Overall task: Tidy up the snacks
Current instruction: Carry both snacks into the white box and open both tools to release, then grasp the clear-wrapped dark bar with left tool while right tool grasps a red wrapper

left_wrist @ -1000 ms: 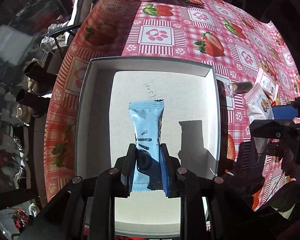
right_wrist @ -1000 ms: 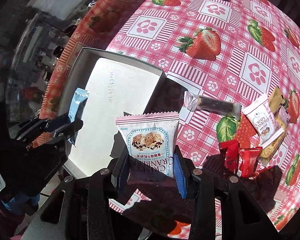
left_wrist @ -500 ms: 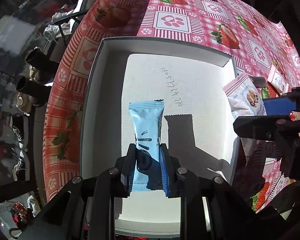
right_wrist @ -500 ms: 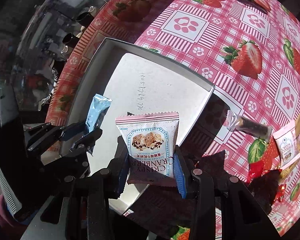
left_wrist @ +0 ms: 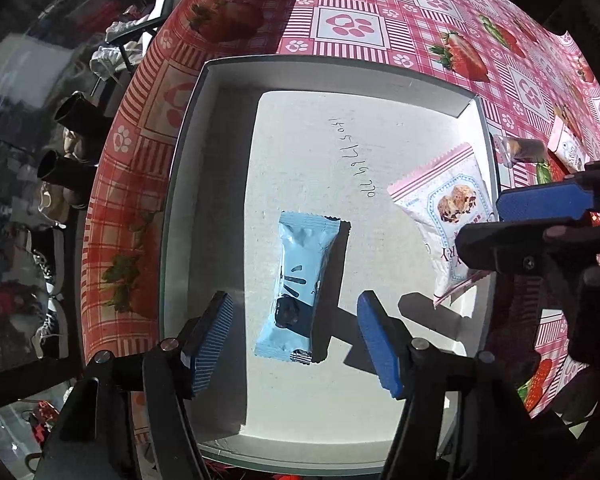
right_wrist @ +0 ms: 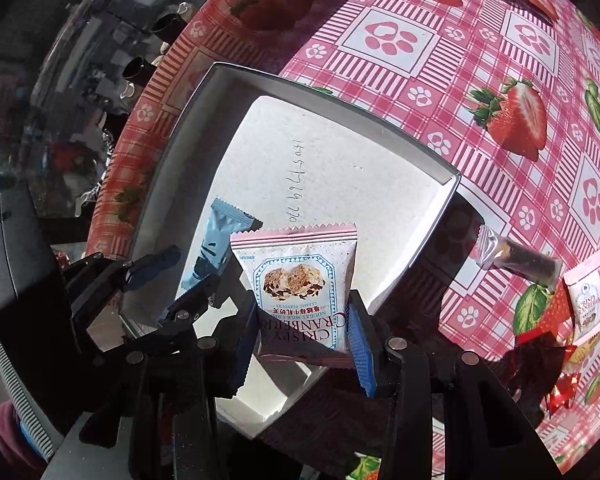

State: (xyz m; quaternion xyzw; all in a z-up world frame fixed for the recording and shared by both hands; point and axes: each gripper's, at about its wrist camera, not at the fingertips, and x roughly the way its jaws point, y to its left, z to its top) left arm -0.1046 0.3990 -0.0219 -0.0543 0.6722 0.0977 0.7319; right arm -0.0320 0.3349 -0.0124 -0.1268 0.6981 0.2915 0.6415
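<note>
L gripper (left_wrist: 294, 344) spread over blue bar (left_wrist: 300, 284); R gripper (right_wrist: 304, 346) pinching cranberry pack (right_wrist: 300, 292). Light, crinkly, prob slippery; grip low, mid-body.

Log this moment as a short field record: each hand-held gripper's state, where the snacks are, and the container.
left hand-held gripper: open, blue snack bar lying free on the box floor between its fingers
right hand-held gripper: shut on cranberry nougat packet, held over the box
container: white box on strawberry tablecloth
outside box: dark wrapped bar beside the box, more packets farther right
</note>
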